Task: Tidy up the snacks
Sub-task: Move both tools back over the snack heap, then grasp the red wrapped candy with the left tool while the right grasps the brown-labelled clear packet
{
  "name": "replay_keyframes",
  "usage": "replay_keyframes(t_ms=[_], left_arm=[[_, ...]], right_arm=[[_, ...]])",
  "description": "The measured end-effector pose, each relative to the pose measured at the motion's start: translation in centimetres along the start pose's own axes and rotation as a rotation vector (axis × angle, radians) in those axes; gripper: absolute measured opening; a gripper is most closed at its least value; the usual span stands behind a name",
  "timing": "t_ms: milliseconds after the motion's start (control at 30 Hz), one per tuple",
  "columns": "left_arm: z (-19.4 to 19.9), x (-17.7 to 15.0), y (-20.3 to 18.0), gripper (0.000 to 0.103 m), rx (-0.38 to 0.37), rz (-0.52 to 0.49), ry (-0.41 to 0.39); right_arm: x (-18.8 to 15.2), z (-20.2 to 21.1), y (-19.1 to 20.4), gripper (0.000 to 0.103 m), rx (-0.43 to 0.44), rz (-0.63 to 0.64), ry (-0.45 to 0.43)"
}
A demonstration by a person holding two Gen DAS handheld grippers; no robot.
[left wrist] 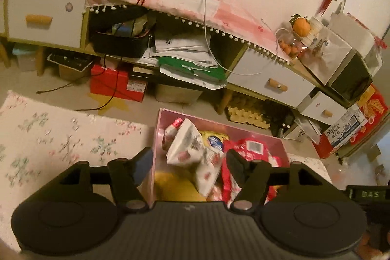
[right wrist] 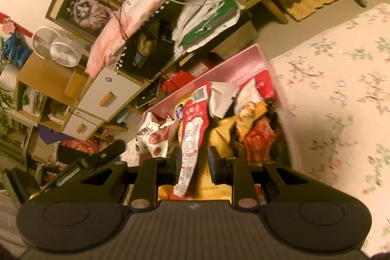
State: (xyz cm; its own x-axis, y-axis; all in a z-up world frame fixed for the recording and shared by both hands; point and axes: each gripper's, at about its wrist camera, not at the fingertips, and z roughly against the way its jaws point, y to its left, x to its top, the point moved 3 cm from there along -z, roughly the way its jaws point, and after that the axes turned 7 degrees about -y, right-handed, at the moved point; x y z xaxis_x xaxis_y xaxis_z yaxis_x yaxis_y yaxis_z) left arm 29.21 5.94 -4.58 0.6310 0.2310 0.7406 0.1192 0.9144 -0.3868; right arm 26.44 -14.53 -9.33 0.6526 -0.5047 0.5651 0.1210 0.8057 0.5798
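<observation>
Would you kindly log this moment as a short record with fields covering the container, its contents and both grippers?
container: pink rectangular box, standing open on the floor beside a floral quilt
contents: crumpled snack packets, among them a white packet with red print and a long red and white packet
left gripper: open above the box, nothing pressed between its fingers
right gripper: narrow gap, with the long red and white packet between the fingers; a firm grip cannot be confirmed

Glossy crinkled plastic snack packets (right wrist: 192, 128) in smooth pink box (right wrist: 234, 65); matt floral cloth (right wrist: 341, 89); wooden drawer handles (left wrist: 38, 20).
</observation>
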Motion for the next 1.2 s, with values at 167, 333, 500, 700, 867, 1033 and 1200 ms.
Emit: replay_keyframes(t_ms=[167, 333, 500, 700, 867, 1033, 1200], left_arm=[[3.4, -1.4, -1.1, 0.083, 0.023, 0.020, 0.036], [7.2, -3.7, -1.9, 0.087, 0.034, 0.065, 0.069], [9.3, -6.6, -1.7, 0.091, 0.089, 0.116, 0.141], [10.3, -9.7, -0.7, 0.091, 0.134, 0.100, 0.206], [10.3, -10.0, -0.1, 0.091, 0.161, 0.105, 0.212], [9.4, -11.6, -0.5, 0.091, 0.133, 0.134, 0.272], [8.1, -13.8, -1.0, 0.091, 0.157, 0.131, 0.338]], right_arm=[[-0.9, 3.5, -0.3, 0.024, -0.093, -0.020, -0.006], [-2.1, 7.6, 0.3, 0.034, -0.082, -0.044, -0.036], [-4.7, 9.7, -0.8, 0.041, -0.093, -0.070, -0.024], [-6.0, 9.4, -0.8, 0.043, -0.153, 0.106, 0.033], [-7.0, 8.9, -0.1, 0.046, -0.163, 0.265, 0.077], [-8.4, 8.1, 0.8, 0.051, -0.178, 0.419, 0.126], [-10.4, 6.9, 1.3, 0.054, -0.271, 0.590, 0.160]])
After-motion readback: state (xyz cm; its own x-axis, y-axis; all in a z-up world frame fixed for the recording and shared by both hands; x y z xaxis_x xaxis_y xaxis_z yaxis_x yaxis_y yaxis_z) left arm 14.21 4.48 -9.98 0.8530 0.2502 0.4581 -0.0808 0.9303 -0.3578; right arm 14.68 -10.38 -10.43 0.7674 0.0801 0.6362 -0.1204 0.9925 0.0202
